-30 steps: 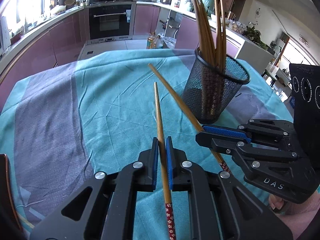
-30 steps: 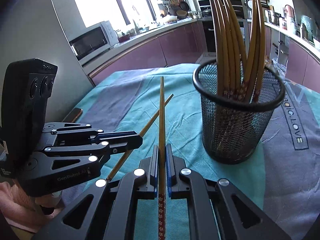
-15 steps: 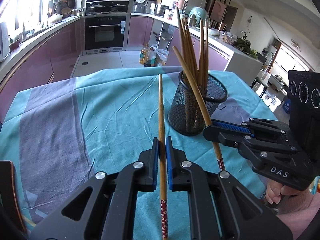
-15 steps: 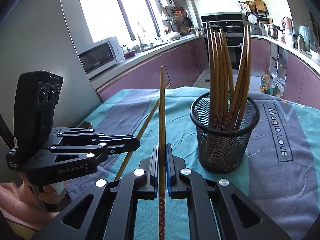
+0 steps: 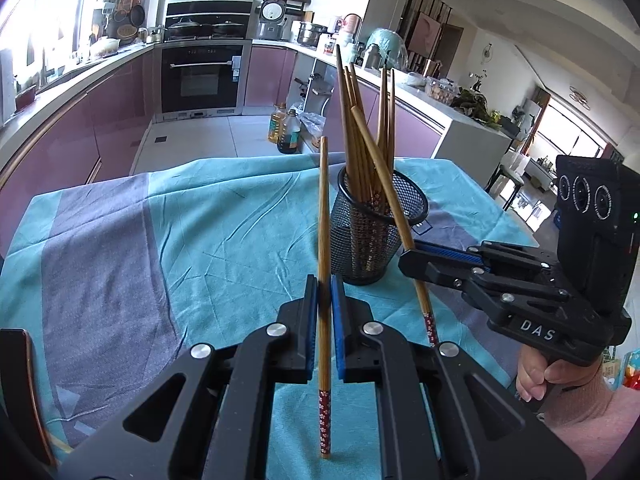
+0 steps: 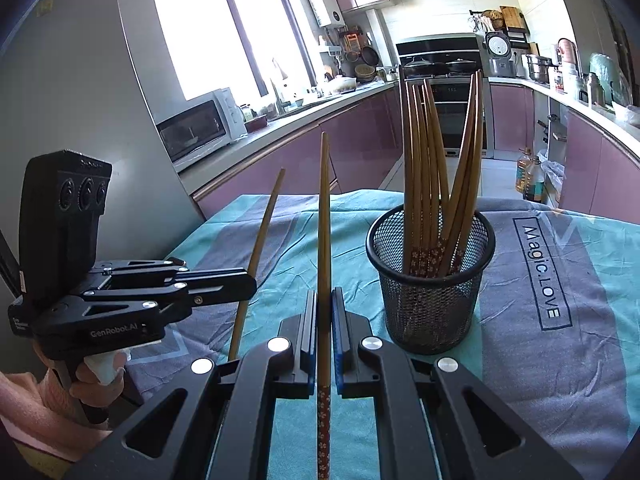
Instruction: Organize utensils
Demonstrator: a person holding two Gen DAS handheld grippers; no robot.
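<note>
Chopsticks, two loose: one chopstick (image 5: 324, 240) clamped between the closed jaws of the left gripper (image 5: 325, 308), patterned red end toward the camera, plain tip angled up and forward; a second chopstick (image 6: 324, 248) clamped the same way in the closed jaws of the right gripper (image 6: 325, 320). Both grippers held above the tabletop with its teal and grey cloth (image 5: 200, 232), tilted downward, side by side, near the black mesh holder (image 6: 430, 292). Holder upright on the cloth, containing a bundle of chopsticks (image 6: 436, 168) standing tips up.
</note>
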